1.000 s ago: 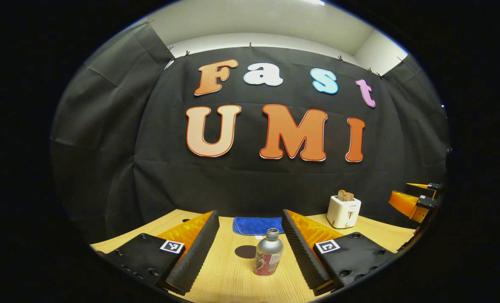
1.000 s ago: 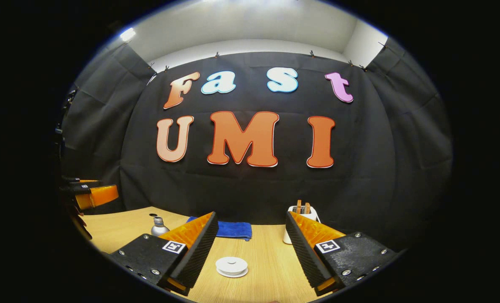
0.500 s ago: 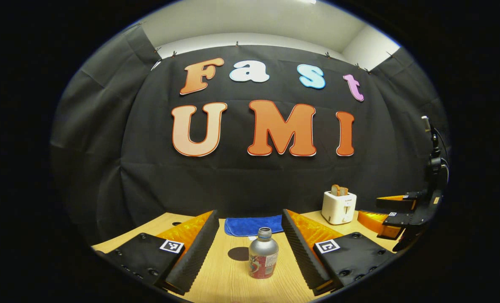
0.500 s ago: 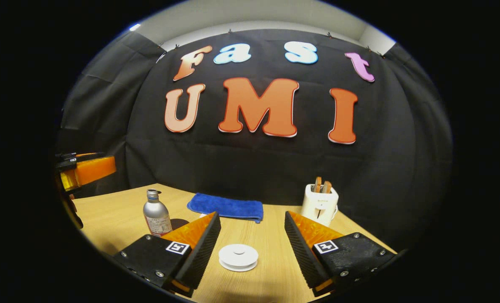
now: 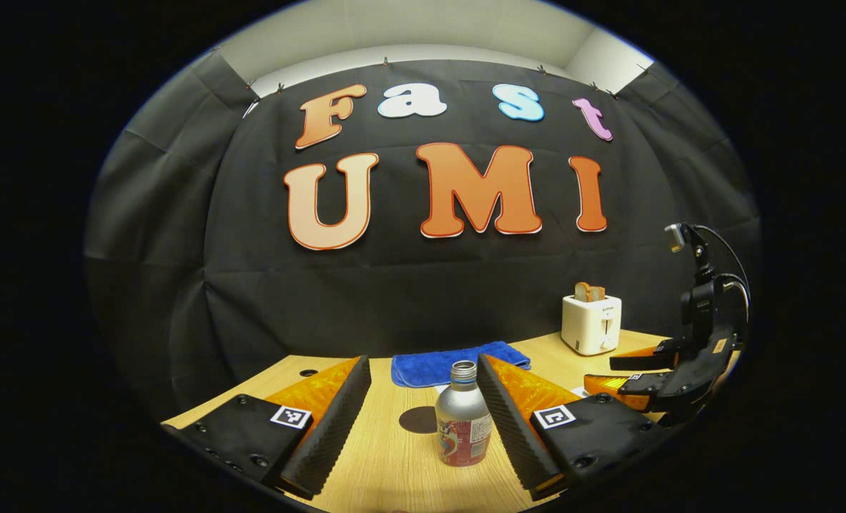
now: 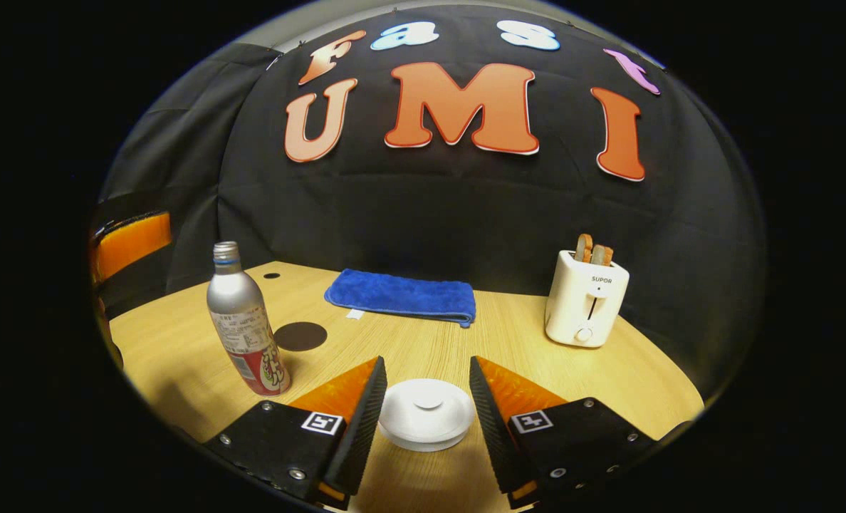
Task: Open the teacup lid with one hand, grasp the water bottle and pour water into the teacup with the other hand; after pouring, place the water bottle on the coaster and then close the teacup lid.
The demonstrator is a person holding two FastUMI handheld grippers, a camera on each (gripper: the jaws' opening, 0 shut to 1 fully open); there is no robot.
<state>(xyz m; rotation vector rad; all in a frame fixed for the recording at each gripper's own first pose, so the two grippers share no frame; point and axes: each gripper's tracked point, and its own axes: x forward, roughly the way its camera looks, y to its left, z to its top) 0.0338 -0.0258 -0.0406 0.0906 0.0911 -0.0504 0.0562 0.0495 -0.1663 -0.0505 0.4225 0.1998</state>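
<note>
White teacup lid [image 6: 426, 415] sits between the right gripper's [image 6: 426, 413] spread fingers, probably not yet pinched, ready for lifting, while the left gripper's [image 5: 423, 410] fingers stand wide around the upright water bottle [image 5: 463, 424], dark coaster [image 5: 417, 420] just beyond on the worktop [image 6: 523, 335].

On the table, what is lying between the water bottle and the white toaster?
In the right gripper view, the folded blue towel lies between the water bottle and the toaster, set further back by the wall; otherwise bare wooden table.
</note>
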